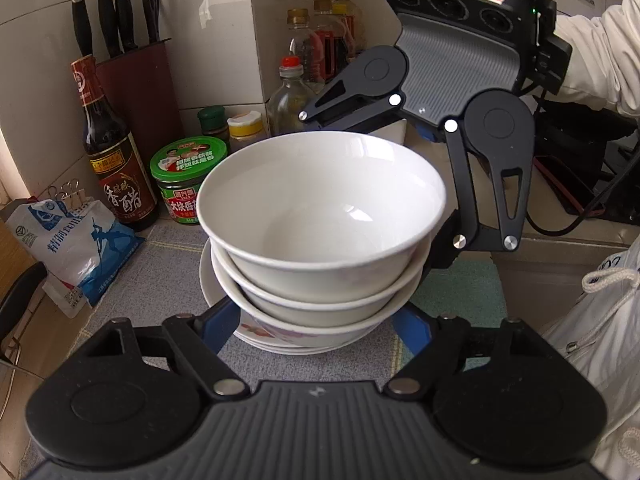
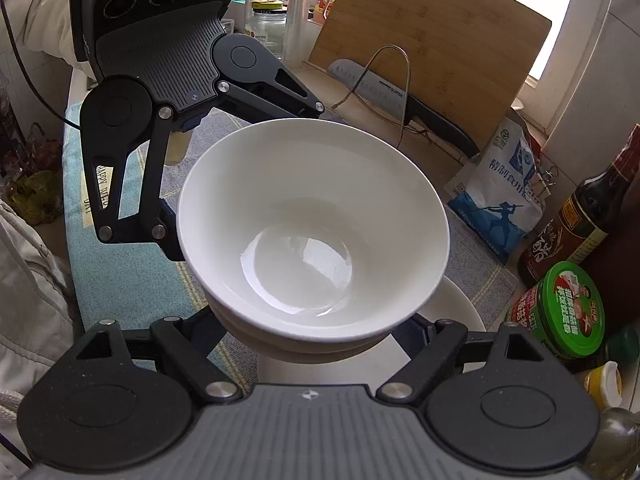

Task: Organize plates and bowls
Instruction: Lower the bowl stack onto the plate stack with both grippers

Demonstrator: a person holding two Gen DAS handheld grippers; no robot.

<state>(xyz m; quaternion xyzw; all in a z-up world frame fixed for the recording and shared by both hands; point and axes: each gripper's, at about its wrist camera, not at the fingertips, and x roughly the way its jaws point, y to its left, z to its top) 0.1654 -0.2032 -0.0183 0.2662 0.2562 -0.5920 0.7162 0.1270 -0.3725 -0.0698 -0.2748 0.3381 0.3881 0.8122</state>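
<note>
A stack of dishes is held between both grippers above the checked mat [image 1: 160,272]. On top is a white bowl [image 1: 320,208] [image 2: 312,216], nested in a second white bowl [image 1: 320,300]. Under them are a flower-patterned bowl [image 1: 280,330] and a white plate [image 1: 208,284] [image 2: 456,308]. My left gripper [image 1: 316,320] is shut on the stack's lower part, its blue fingers [image 1: 220,324] pressing either side. From the opposite side my right gripper [image 2: 316,332] is shut on the same stack. Its black linkage [image 1: 492,184] shows behind the bowls. The fingertips are hidden under the bowls.
A vinegar bottle [image 1: 108,148], a green-lidded jar [image 1: 188,176], a salt bag [image 1: 68,240], a knife block [image 1: 136,80] and several bottles [image 1: 304,52] line the tiled wall. A wooden cutting board [image 2: 432,40] and a cleaver [image 2: 384,88] stand by the window. A white sleeve [image 1: 600,52] is at the right.
</note>
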